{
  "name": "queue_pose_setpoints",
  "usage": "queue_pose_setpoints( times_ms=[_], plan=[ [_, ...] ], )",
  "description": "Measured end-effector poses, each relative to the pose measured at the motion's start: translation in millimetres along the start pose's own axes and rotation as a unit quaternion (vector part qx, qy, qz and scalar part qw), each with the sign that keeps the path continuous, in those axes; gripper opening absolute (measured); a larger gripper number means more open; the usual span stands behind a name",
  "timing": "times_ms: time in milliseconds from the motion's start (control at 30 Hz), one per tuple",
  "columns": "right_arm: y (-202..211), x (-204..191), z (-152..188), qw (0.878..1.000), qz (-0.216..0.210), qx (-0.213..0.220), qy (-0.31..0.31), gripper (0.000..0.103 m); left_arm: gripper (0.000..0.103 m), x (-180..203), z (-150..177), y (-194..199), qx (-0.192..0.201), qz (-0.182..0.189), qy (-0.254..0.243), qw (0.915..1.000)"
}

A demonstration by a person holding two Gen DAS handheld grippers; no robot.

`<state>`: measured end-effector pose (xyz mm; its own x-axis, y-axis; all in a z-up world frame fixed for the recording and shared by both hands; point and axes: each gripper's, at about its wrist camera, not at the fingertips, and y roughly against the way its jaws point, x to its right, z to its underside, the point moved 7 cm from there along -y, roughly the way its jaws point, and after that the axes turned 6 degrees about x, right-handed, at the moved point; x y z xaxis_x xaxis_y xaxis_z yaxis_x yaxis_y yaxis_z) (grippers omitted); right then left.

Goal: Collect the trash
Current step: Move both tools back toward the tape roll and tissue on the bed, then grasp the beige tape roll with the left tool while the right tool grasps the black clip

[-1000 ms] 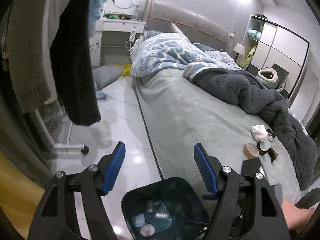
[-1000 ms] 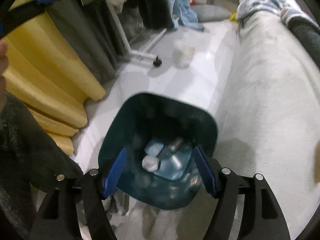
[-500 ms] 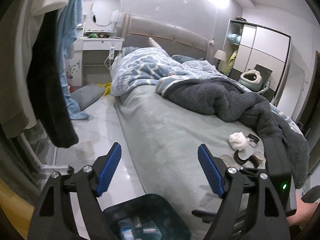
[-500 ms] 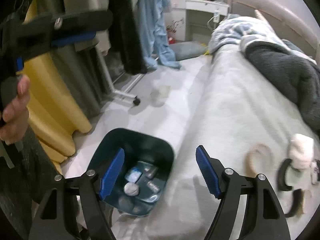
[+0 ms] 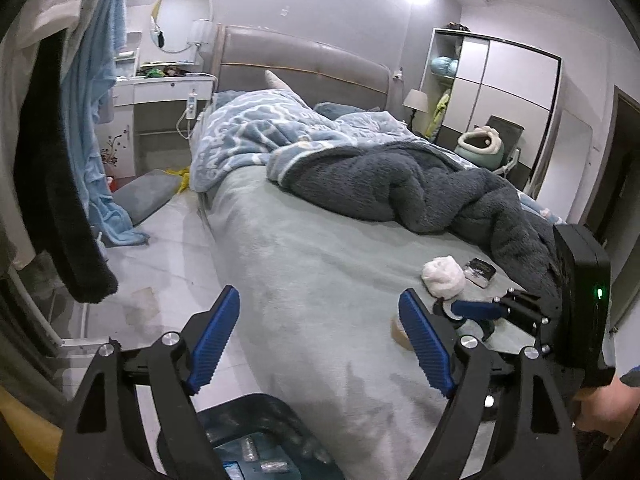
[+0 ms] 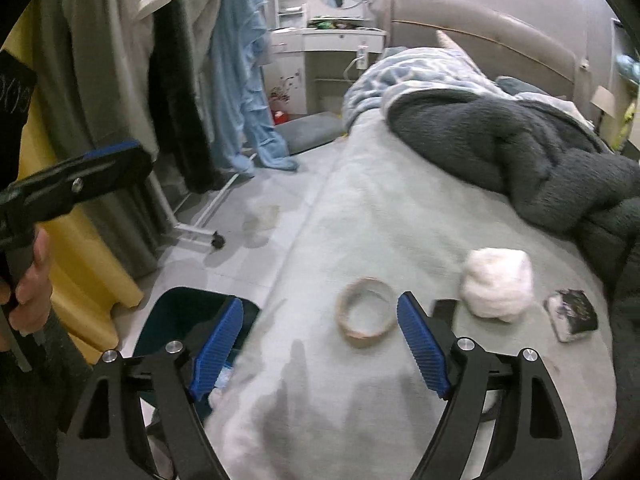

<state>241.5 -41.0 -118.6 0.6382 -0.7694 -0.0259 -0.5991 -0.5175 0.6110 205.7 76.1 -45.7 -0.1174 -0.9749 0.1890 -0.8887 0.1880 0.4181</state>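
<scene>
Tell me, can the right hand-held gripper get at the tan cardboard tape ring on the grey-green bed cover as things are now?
Probably yes. The right hand-held gripper, its jaws opening and empty, has the tan cardboard tape ring just ahead on the grey-green bed cover, with nothing between. The white crumpled tissue wad lies apart, to the side.

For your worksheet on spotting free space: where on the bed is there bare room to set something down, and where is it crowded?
The grey sheet is bare between the bed's floor-side edge and the dark blanket. It is crowded near the foot: the tape ring, white wad and small packet lie close together.
</scene>
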Motion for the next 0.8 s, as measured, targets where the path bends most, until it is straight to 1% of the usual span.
queue_pose_setpoints(
  times_ms=[167, 300, 433, 533, 700, 800],
  plan=[
    [8, 23, 4, 1.0, 0.018, 0.011, -0.011, 0.082, 0.084, 21, 6, -13, -0.01, 0.018, -0.011, 0.9997],
    [7, 40, 12, 1.0, 0.023, 0.006, -0.018, 0.082, 0.085, 33, 13, -22, -0.019, 0.042, -0.011, 0.9989],
    [3, 48, 20, 1.0, 0.023, -0.004, 0.001, 0.082, 0.085, 44, 21, -34, -0.031, 0.066, -0.007, 0.9973],
    [1, 55, 26, 1.0, 0.013, -0.011, 0.007, 0.082, 0.085, 52, 28, -42, -0.042, 0.078, -0.008, 0.9961],
    [-5, 61, 34, 1.0, -0.008, -0.022, 0.013, 0.082, 0.085, 64, 44, -57, -0.066, 0.085, -0.019, 0.994],
    [-11, 64, 38, 0.999, -0.019, -0.027, 0.011, 0.075, 0.085, 71, 53, -65, -0.079, 0.091, -0.025, 0.9924]
  ],
)
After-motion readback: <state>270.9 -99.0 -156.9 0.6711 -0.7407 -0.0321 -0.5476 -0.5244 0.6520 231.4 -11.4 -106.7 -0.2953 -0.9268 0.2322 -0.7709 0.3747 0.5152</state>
